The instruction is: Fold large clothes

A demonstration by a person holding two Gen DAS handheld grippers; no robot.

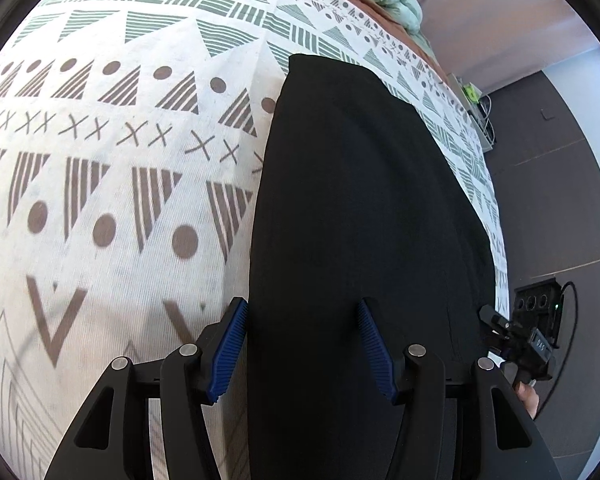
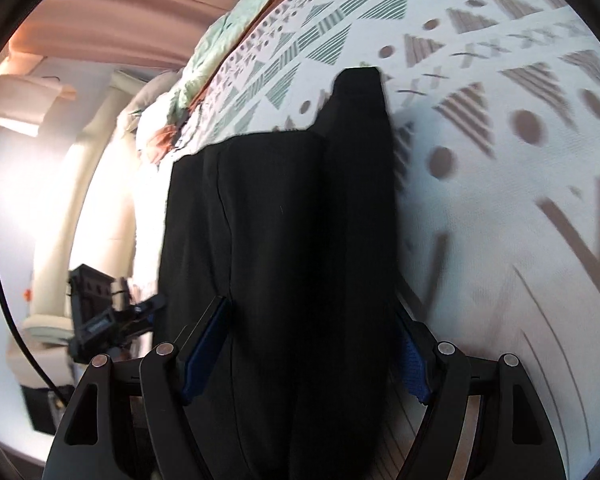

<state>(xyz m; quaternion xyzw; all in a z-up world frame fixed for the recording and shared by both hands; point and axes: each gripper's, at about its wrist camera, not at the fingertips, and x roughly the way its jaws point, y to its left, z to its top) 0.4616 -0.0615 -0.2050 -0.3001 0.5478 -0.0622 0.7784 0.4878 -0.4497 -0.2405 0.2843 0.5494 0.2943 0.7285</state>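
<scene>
Blue ribbed pads (image 1: pixel 228 354) of my left gripper (image 1: pixel 300 312) sit closest to me, spread apart with the black garment (image 1: pixel 360 208) running up between them. Its left edge lies just beside the left pad, while the right pad stands over the cloth; I cannot tell whether either pad presses on it. Beyond the fingertips the garment stretches away as a long, flat, dark strip across the patterned bedspread (image 1: pixel 112 128), which spreads out to the left of the fingers. Right of the fingers, near the bed's edge, I see my right gripper (image 1: pixel 488 316) and a bit of the hand (image 1: pixel 528 396) holding it.

Through the right wrist camera, my right gripper (image 2: pixel 312 320) also has its fingers held wide, the same garment (image 2: pixel 284 216) filling the gap between them and reaching both pads (image 2: pixel 204 352). Ahead of the fingertips its folded layers end in a narrower piece jutting farther out. Left of these fingers I see the left gripper (image 2: pixel 156 304); farther off lies a pale green quilt (image 2: pixel 220 44).
</scene>
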